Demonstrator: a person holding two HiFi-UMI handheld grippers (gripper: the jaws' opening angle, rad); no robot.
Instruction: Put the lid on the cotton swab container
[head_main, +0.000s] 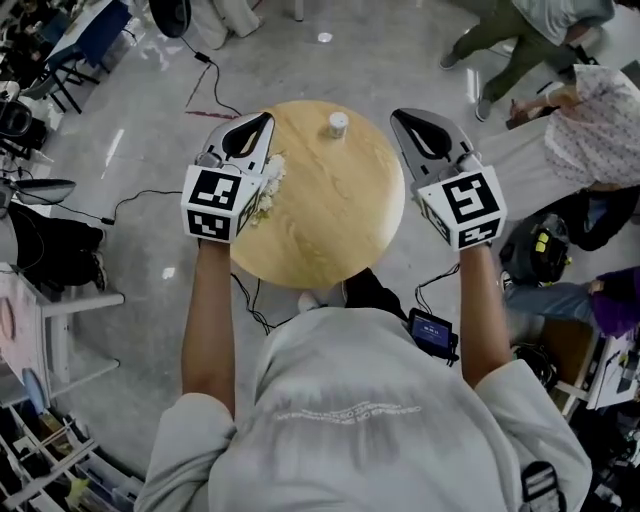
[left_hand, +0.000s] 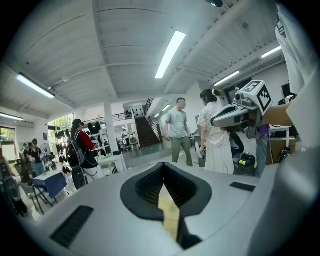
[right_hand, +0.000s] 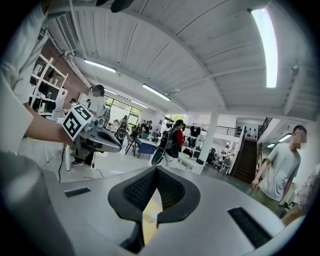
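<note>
My left gripper (head_main: 258, 125) hangs high over the left edge of the round table (head_main: 330, 230). Its fingers are clenched tip to tip with nothing between them; through the slit I see only a strip of tabletop far below. Just right of those fingers, partly under the gripper body, lies a pale fluffy clump (head_main: 270, 185); I cannot tell what it is.

The cotton swab container (head_main: 338, 124) stands upright near the far edge, between the two sets of fingertips and well below both, touched by neither. Its top looks flat and white, so I judge the lid may already be seated, though it is too small to be sure.

I expect it to be light, stiff, smooth plastic that tips or skids easily. I would pinch the lid across its rim and steady the body low down.

My right gripper (head_main: 405, 120) is likewise pinched closed and empty.
</note>
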